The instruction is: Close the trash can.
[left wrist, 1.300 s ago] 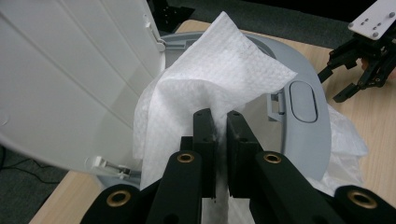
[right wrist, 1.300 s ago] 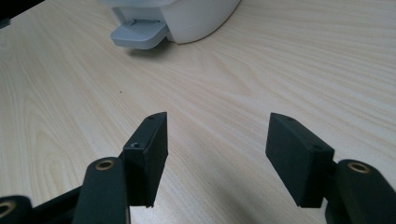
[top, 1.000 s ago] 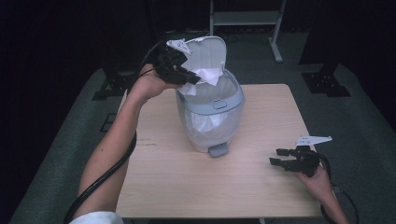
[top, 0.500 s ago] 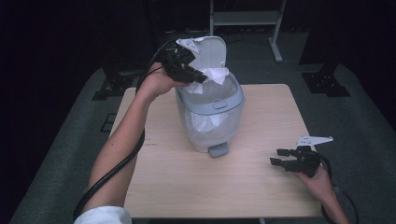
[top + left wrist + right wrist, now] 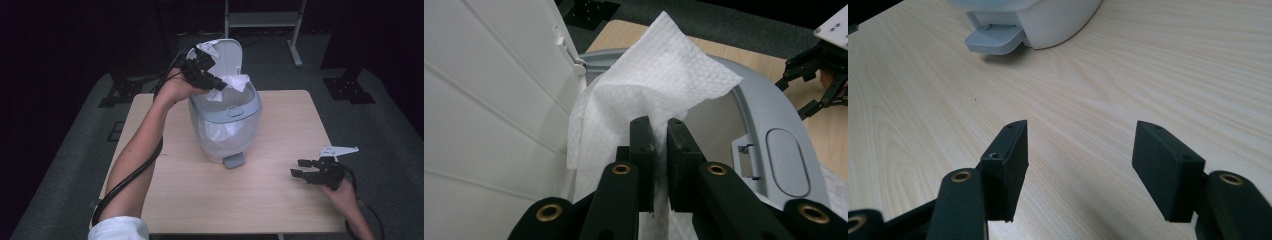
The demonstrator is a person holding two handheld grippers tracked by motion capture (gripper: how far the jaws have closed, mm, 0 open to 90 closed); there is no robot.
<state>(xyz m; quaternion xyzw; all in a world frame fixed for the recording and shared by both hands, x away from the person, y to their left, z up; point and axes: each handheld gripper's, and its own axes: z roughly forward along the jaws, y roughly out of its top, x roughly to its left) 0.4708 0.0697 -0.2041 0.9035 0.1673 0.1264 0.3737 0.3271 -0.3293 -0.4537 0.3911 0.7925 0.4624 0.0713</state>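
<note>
A: Left gripper view, entry: left gripper [image 5: 660,135] clenched on a white paper towel [image 5: 659,85], held over the open mouth of the pedal bin [image 5: 774,145], lid up.

B: Progress?

A: Judged nearly done; letting go and closing remain. Bin carries a white liner [image 5: 220,132]; other contents not visible. Right gripper [image 5: 1080,167] released, holding nothing, low over the table [image 5: 1098,85].

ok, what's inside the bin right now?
The bin stands lid-up with a white liner showing through its wall. The left gripper pinches a paper towel over the opening. The bottom is hidden by the rim and towel.
</note>
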